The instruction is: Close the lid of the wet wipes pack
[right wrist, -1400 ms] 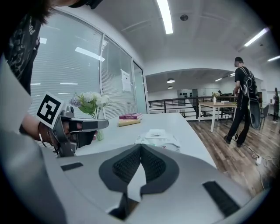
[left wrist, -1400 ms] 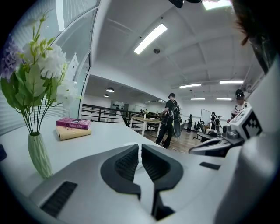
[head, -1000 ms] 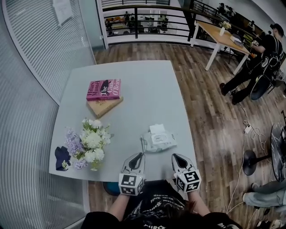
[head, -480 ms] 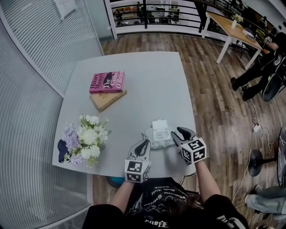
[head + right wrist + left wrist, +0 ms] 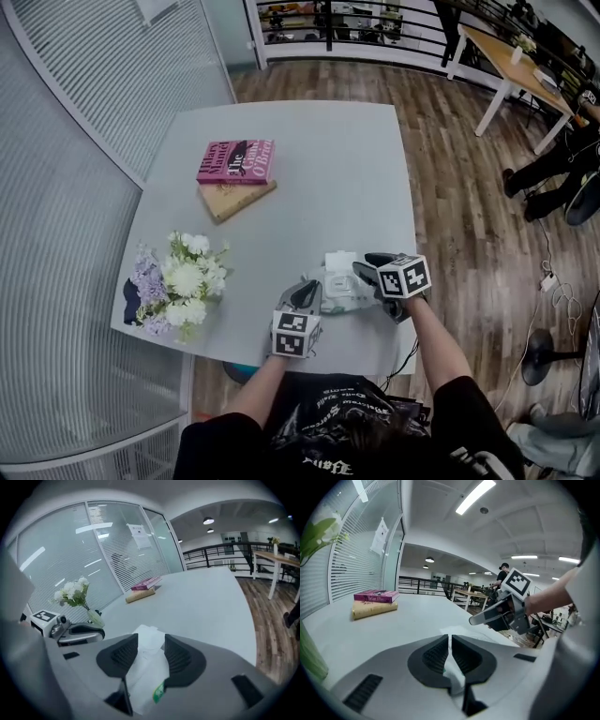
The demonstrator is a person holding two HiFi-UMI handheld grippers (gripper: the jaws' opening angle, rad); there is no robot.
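The pack (image 5: 341, 291) lies flat, long axis left-right, lid (image 5: 338, 259) flipped away; the left gripper (image 5: 304, 291) has fingers together at its end, the right gripper (image 5: 367, 266) fingers opening over it.

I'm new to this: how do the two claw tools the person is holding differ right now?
The left gripper has its jaws nearly together, with only a thin slit between them. The right gripper has its jaws apart and opening, and the wet wipes pack shows in the gap. The left gripper comes at the pack from its near left, the right gripper from its right side. Both are grey, carry a marker cube and point at the pack.
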